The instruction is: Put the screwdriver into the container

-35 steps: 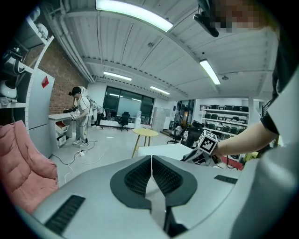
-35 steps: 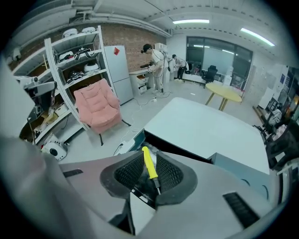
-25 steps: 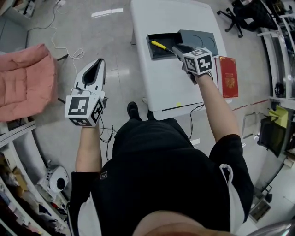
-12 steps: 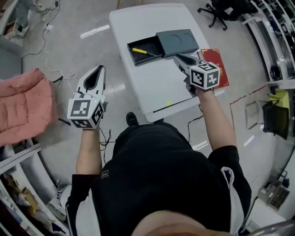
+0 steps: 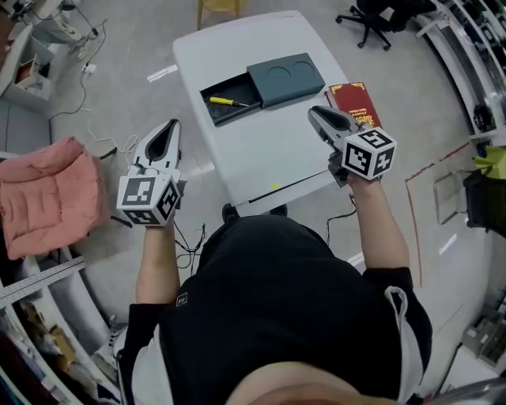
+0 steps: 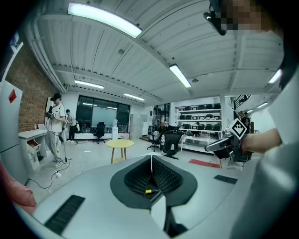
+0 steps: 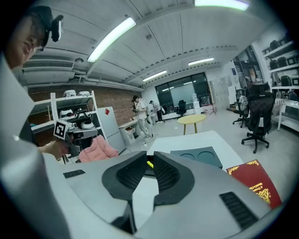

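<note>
The screwdriver (image 5: 224,100), with a yellow handle, lies inside the open dark container (image 5: 237,113) at the far side of the white table (image 5: 261,150). The container's grey lid (image 5: 286,78) sits just right of it. My right gripper (image 5: 315,115) hovers over the table's right side, near the red book and well back from the container. Its jaws stand a narrow gap apart with nothing held (image 7: 148,157), and the screwdriver's handle (image 7: 150,164) shows through the gap. My left gripper (image 5: 168,129) hangs over the floor left of the table, its jaws meeting at the tips (image 6: 152,158), empty.
A red book (image 5: 356,99) lies on the table's right edge. A pink cushion (image 5: 43,194) sits on the floor at the left, with cables near it. A yellow stool (image 5: 217,8) and an office chair (image 5: 371,16) stand beyond the table. People stand far off in the room.
My right gripper has drawn back from the container toward the table's near right, by the red book. The screwdriver has stayed in the container. The left gripper has hardly moved.
</note>
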A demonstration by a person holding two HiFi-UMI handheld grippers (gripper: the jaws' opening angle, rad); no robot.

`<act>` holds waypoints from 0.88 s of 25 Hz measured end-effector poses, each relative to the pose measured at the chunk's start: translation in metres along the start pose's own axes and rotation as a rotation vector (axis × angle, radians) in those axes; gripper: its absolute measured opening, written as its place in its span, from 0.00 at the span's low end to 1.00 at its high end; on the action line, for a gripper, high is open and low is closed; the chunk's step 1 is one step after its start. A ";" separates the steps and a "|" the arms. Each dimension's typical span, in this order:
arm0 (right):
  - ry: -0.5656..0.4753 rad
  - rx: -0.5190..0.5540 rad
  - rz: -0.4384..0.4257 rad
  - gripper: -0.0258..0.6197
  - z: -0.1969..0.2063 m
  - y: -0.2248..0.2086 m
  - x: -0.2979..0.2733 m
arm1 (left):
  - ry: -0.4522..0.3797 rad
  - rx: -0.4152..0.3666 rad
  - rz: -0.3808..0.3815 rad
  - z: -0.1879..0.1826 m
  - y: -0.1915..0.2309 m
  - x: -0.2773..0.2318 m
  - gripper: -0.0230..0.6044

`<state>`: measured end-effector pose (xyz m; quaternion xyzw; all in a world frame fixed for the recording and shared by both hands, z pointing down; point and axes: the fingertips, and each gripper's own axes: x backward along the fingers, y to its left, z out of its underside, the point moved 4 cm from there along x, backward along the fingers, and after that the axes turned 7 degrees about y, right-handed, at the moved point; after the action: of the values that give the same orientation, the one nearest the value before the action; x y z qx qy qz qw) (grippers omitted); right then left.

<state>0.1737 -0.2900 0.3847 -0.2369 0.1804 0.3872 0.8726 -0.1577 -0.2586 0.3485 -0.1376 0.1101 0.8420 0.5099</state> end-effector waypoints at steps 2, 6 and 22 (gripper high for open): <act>-0.018 0.019 -0.002 0.14 -0.002 -0.006 0.014 | -0.001 0.000 -0.004 -0.005 -0.011 -0.005 0.07; -0.055 0.061 0.013 0.14 -0.006 -0.017 0.043 | -0.001 -0.017 -0.012 -0.016 -0.033 -0.009 0.07; -0.349 0.082 0.051 0.10 -0.032 -0.029 0.125 | -0.019 -0.030 -0.056 -0.031 -0.051 0.002 0.07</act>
<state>0.2708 -0.2507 0.3037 -0.1257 0.0477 0.4369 0.8894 -0.1094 -0.2440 0.3165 -0.1403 0.0888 0.8301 0.5323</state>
